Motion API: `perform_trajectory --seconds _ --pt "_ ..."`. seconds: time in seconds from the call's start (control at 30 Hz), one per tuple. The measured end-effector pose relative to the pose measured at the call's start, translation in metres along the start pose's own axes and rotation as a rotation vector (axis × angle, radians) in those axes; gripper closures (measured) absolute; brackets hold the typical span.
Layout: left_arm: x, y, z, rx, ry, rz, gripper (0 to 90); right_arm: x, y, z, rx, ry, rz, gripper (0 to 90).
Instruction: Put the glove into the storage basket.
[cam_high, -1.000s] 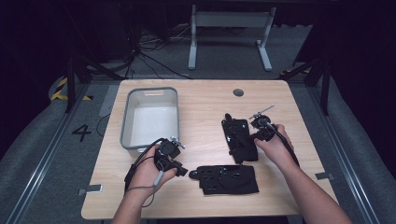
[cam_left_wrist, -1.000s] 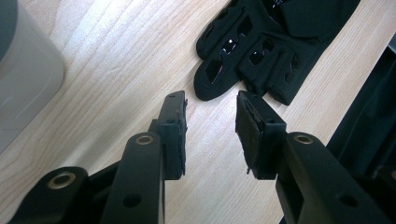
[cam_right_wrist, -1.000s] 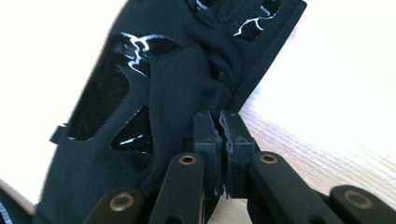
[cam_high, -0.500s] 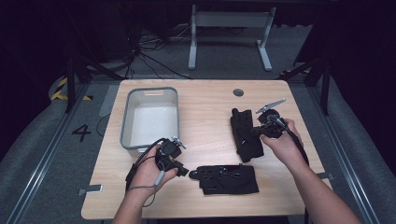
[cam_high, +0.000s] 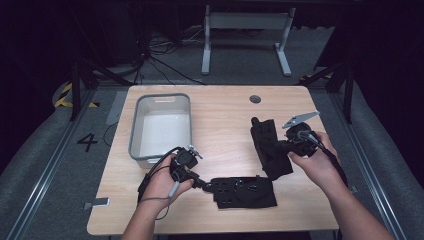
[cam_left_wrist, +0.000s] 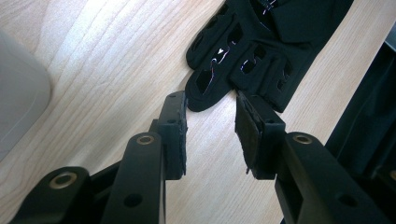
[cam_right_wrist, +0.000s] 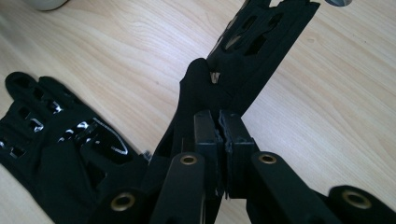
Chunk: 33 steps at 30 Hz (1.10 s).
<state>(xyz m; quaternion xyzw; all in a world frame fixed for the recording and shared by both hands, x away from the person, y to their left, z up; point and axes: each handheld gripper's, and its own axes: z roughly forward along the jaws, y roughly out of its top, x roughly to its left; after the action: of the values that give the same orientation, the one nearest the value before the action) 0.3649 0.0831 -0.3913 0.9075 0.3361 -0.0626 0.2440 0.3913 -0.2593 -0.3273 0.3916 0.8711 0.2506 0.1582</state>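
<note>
Black perforated fabric gloves: right glove (cam_high: 270, 147) pinched in right tongs (cam_right_wrist: 219, 128); near glove (cam_high: 245, 191) ungrasped between gaping left tongs (cam_left_wrist: 210, 126); grey plastic bin (cam_high: 161, 150) empty.

Two black gloves (cam_high: 243, 191) (cam_high: 270, 147) (with cut-out holes) lie on the pale wood-grain table (cam_high: 220, 115) beside a grey bin (cam_high: 161, 125).

Left gripper (cam_left_wrist: 211, 116): two black jaws with flat rectangular pads, each carried on black link arms pinned with brass-coloured rivets. Right gripper (cam_right_wrist: 218, 126): the same black jaws and brass rivets; a grey three-cornered plate (cam_high: 300, 119) sits on top. A black cable (cam_high: 155, 170) trails from the left gripper. Both forearms are bare, without sleeves.
</note>
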Motion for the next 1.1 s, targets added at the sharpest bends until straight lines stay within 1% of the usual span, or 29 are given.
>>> perform_trajectory --seconds 0.1,0.2,0.27,0.4,0.43,0.57,0.63,0.83,0.9,0.93,1.0,1.03,1.1 --pt "0.0 0.001 0.001 -0.002 0.0 -0.001 64.4 0.002 -0.005 -0.005 0.007 0.003 -0.002 86.9" --pt "0.0 0.002 0.002 0.003 -0.002 0.002 64.5 0.004 -0.008 -0.006 0.015 0.014 0.001 86.9" --pt "-0.001 0.002 0.002 0.001 -0.004 0.002 64.4 0.004 -0.011 -0.006 0.022 0.012 -0.005 86.9" --pt "0.0 0.003 0.003 0.003 -0.007 0.002 64.4 0.006 -0.015 -0.008 0.038 0.018 0.006 86.9" --pt "0.0 0.003 0.003 0.003 -0.007 0.002 64.4 0.007 -0.016 -0.008 0.041 0.015 0.002 86.9" --pt "0.001 0.003 0.005 0.013 -0.007 0.001 64.4 0.011 -0.017 -0.007 0.056 0.012 -0.011 86.9" --pt "0.0 0.003 0.004 0.007 -0.009 0.001 64.4 0.014 -0.017 -0.004 0.065 0.011 -0.012 86.9" --pt "0.002 -0.002 0.003 0.007 -0.005 -0.013 64.4 0.023 -0.013 0.004 0.089 0.017 -0.043 86.9" --pt "0.002 -0.004 0.002 0.003 -0.002 -0.017 64.5 0.027 -0.011 0.005 0.096 0.008 -0.062 86.9" --pt "0.002 -0.004 0.002 0.003 -0.002 -0.017 64.4 0.027 -0.011 0.005 0.096 0.008 -0.062 86.9" --pt "0.002 -0.006 0.001 -0.001 -0.002 -0.021 64.5 0.032 -0.008 0.007 0.102 0.002 -0.083 86.8" --pt "0.002 -0.007 0.0 -0.002 0.0 -0.025 64.5 0.032 -0.008 0.007 0.102 0.002 -0.083 86.8" --pt "0.003 -0.009 -0.001 -0.005 0.001 -0.03 64.4 0.036 -0.005 0.009 0.104 0.004 -0.096 86.8"
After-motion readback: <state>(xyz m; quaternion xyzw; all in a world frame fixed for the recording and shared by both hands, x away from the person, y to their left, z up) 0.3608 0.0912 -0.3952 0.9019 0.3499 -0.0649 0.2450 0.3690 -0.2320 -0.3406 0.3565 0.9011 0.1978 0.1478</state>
